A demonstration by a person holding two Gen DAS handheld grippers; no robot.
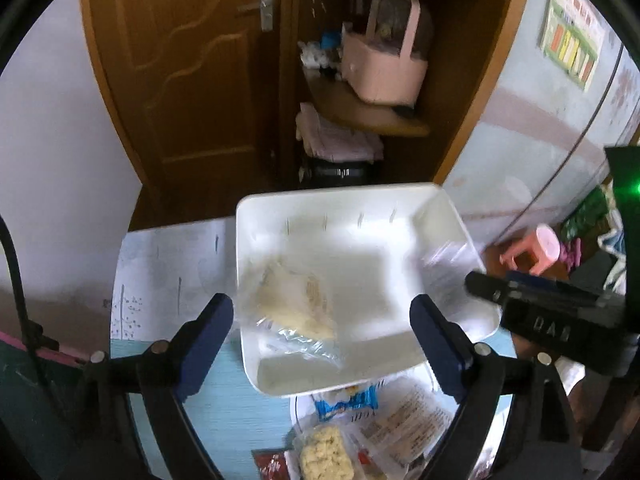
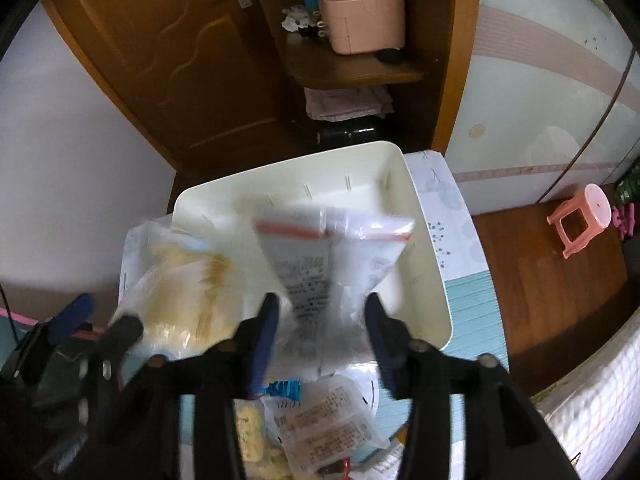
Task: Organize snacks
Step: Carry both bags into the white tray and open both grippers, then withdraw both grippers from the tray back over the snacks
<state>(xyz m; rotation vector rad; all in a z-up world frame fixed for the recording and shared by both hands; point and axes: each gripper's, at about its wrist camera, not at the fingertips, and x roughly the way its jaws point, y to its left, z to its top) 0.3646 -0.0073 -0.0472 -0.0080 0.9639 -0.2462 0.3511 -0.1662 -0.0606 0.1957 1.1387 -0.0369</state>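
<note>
A white plastic bin [image 1: 448, 216] [image 2: 424, 248] stands on the table. A clear bag of pale yellow snack [image 1: 296, 300] [image 2: 180, 292] lies at the bin's left side. My left gripper [image 1: 322, 344] is open over the bin's near rim with nothing between its fingers. My right gripper [image 2: 322, 344] has its fingers apart; a clear packet with a red strip and printed label [image 2: 320, 264] hangs between them over the bin, blurred. The right gripper also shows in the left wrist view [image 1: 480, 292]. A heap of snack packets [image 1: 360, 432] [image 2: 320, 428] lies in front of the bin.
The table has a light blue top [image 1: 216, 400] and a printed white cloth [image 1: 168, 272]. Behind it are a brown door [image 1: 180, 60], a shelf with a pink basket [image 1: 380, 68], and a pink stool [image 2: 580, 220] on the wooden floor.
</note>
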